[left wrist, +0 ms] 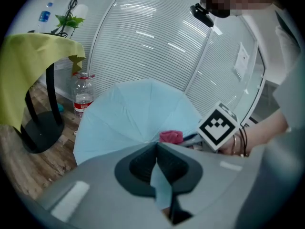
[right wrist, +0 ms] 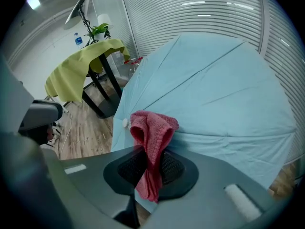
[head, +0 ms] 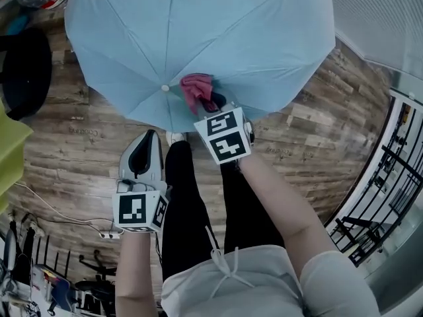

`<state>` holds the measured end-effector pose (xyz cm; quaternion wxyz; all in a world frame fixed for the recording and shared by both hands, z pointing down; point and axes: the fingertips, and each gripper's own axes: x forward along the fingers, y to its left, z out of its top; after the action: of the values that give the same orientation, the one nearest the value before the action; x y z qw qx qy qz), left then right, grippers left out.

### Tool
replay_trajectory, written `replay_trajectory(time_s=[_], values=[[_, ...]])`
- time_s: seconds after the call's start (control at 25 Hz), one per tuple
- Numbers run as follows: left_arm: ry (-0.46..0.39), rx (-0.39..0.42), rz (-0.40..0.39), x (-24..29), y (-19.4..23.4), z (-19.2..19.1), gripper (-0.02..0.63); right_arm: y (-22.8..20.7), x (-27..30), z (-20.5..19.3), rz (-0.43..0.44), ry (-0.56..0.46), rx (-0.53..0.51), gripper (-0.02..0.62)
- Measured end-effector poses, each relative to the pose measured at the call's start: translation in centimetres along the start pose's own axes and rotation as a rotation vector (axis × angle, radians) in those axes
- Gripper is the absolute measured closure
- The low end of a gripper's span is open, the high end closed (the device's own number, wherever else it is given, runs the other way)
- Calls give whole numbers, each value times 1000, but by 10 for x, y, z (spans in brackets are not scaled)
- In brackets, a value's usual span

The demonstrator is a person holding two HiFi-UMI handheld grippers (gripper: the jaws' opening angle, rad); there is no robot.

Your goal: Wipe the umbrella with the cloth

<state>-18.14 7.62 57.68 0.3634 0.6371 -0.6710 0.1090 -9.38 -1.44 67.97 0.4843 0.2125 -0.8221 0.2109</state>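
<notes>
An open light-blue umbrella (head: 198, 32) lies canopy-up on the wooden floor, also visible in the left gripper view (left wrist: 133, 113) and filling the right gripper view (right wrist: 224, 89). My right gripper (head: 215, 102) is shut on a red cloth (head: 196, 90), which rests on the canopy just right of the white tip. The cloth (right wrist: 150, 137) hangs bunched between that gripper's (right wrist: 150, 157) pads. My left gripper (head: 147, 139) hovers below the umbrella's near edge, apart from it, jaws meeting at the tips (left wrist: 156, 149) with nothing held. The red cloth (left wrist: 170, 136) shows beyond it.
A yellow-green covered table (right wrist: 81, 63) on a black stand (left wrist: 40, 128) is at the left, a water bottle (left wrist: 84, 93) beside it. A power strip and cable (head: 106, 233) lie on the floor. Metal railing (head: 390, 170) runs at the right. The person's legs (head: 198, 203) are below the grippers.
</notes>
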Motion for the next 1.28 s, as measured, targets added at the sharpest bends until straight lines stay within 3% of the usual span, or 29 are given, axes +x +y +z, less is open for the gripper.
replay_trajectory(time_s=[0.44, 1.28], values=[[21, 4, -19, 19, -63, -4, 600, -66, -29, -16, -21, -28, 35, 538], [88, 114, -139, 101, -178, 6, 600, -207, -87, -56, -78, -103, 115, 536]])
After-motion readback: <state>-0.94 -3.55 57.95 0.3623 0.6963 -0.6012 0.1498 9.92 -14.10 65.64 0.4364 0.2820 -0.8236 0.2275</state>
